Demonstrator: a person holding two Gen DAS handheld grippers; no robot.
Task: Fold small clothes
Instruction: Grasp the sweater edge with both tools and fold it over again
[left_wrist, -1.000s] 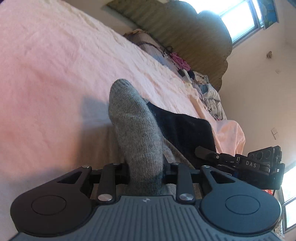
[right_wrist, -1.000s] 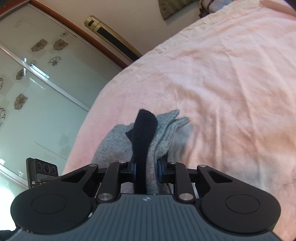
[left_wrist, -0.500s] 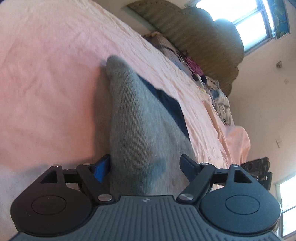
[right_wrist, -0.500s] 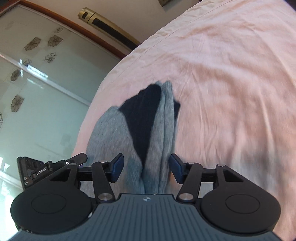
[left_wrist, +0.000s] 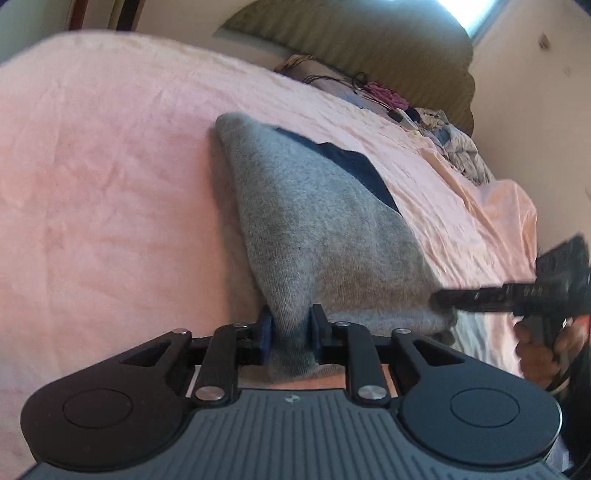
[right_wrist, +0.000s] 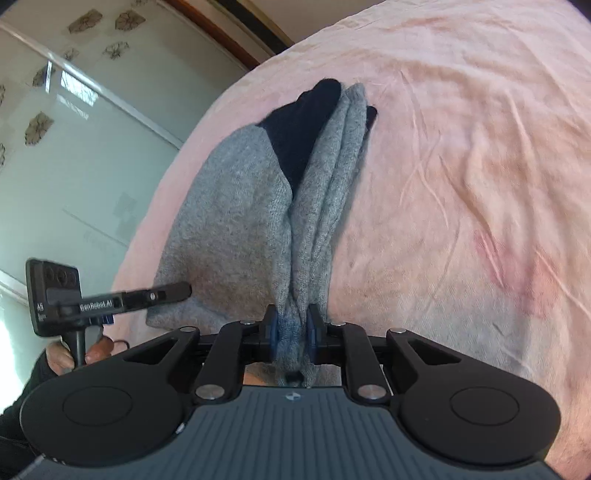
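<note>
Grey sock (left_wrist: 317, 236) pinched at its near edge by both tongs, left (left_wrist: 290, 332) and right (right_wrist: 291, 332).

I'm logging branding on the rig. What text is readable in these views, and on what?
"GenRobot.AI": on the arm of the left gripper, seen in the right wrist view.
"AS": partly cut off, on that gripper's camera block.
Markings on the right gripper, seen in the left wrist view: blurred, unreadable.
</note>
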